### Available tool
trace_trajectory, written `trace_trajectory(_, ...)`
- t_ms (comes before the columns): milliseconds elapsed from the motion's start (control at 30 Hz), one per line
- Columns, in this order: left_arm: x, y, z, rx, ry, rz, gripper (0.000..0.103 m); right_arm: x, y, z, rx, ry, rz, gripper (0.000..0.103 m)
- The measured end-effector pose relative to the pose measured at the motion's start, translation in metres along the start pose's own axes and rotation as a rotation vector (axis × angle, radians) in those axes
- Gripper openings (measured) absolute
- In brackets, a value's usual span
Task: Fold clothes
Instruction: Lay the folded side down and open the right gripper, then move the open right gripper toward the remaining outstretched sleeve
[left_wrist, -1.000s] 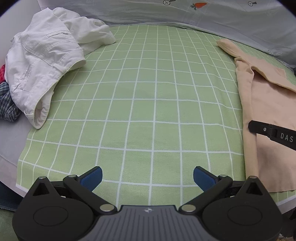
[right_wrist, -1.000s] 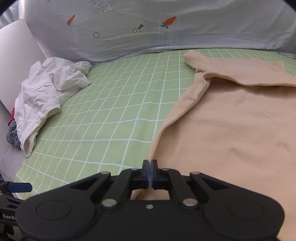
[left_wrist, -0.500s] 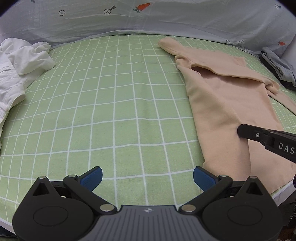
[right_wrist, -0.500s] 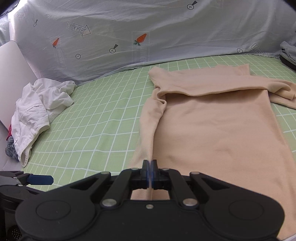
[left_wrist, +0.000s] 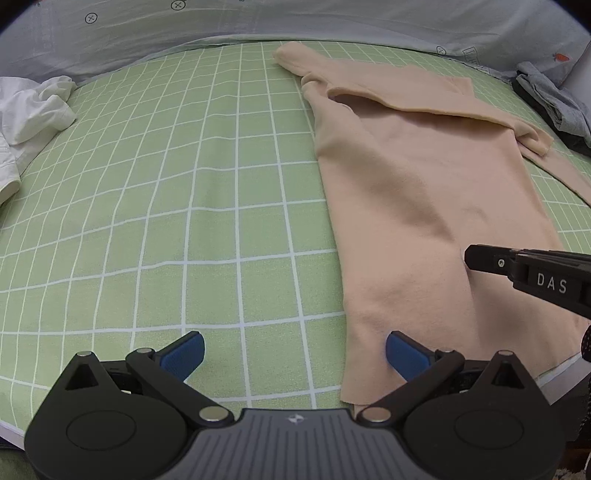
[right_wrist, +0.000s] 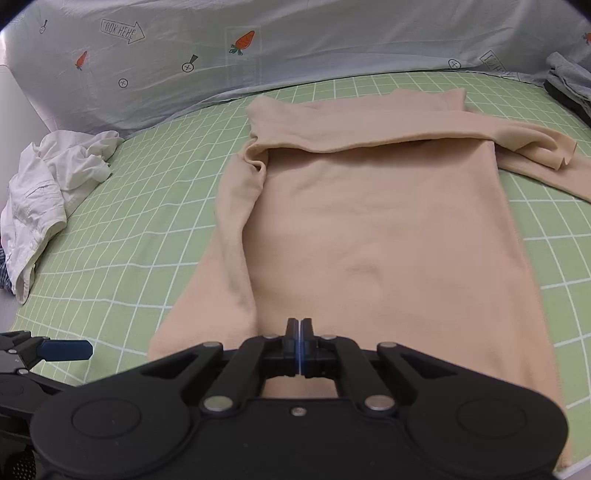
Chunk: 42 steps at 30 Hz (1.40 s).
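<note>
- Peach knit top (right_wrist: 388, 236) lies flat along the green checked sheet's (left_wrist: 184, 184) right near edge.
- My right gripper (right_wrist: 299, 343) is clenched at its hem; whether it pinches fabric, I cannot tell.
- My left gripper (left_wrist: 295, 354) gapes wide; next I'd judge it must grasp the hem's left corner.

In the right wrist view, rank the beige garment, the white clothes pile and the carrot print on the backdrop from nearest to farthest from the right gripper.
1. beige garment, directly ahead of the right gripper.
2. white clothes pile, far left.
3. carrot print, high on the backdrop.
</note>
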<state>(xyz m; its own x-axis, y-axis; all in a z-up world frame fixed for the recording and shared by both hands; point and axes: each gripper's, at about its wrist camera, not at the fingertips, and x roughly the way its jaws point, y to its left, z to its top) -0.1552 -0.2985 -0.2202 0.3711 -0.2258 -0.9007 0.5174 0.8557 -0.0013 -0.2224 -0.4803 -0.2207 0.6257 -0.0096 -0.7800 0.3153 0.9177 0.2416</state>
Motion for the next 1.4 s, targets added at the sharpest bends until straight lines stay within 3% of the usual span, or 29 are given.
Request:
trace_trajectory(100,0.008,-0.004,-0.007,-0.012,0.043,0.023,0.103,0.000,-0.003,-0.002,-0.019,0.018,0.002,0.002)
trace_trajectory(267,0.009,-0.007,-0.006,-0.041,0.046,0.035,0.103,-0.003,-0.016,-0.004,-0.020,0.037,-0.002,0.003)
trace_trajectory(367,0.010,-0.008,-0.004,-0.051,0.052,0.036,0.103,-0.007,-0.027,0.003,-0.005,0.024,-0.028,0.010)
trace_trajectory(467,0.011,-0.003,0.003,-0.089,0.057,0.027,0.103,-0.009,-0.042,0.011,0.033,0.006,-0.049,0.030)
trace_trajectory(567,0.011,0.006,0.015,-0.149,0.044,0.026,0.103,-0.012,-0.057,0.022,0.066,-0.018,-0.072,0.031)
trace_trajectory(733,0.011,0.031,0.050,-0.311,-0.010,0.034,0.103,-0.015,-0.085,0.039,0.120,-0.065,-0.111,0.036)
trace_trajectory(900,0.017,0.043,0.089,-0.395,-0.057,0.032,0.103,-0.010,-0.120,0.056,0.203,-0.099,-0.153,0.039)
trace_trajectory(1200,0.059,0.043,0.181,-0.412,-0.087,0.019,0.103,0.014,-0.196,0.104,0.387,-0.178,-0.289,0.042)
trace_trajectory(1400,0.097,0.041,0.242,-0.420,-0.089,0.005,0.103,0.036,-0.256,0.135,0.521,-0.173,-0.390,0.043)
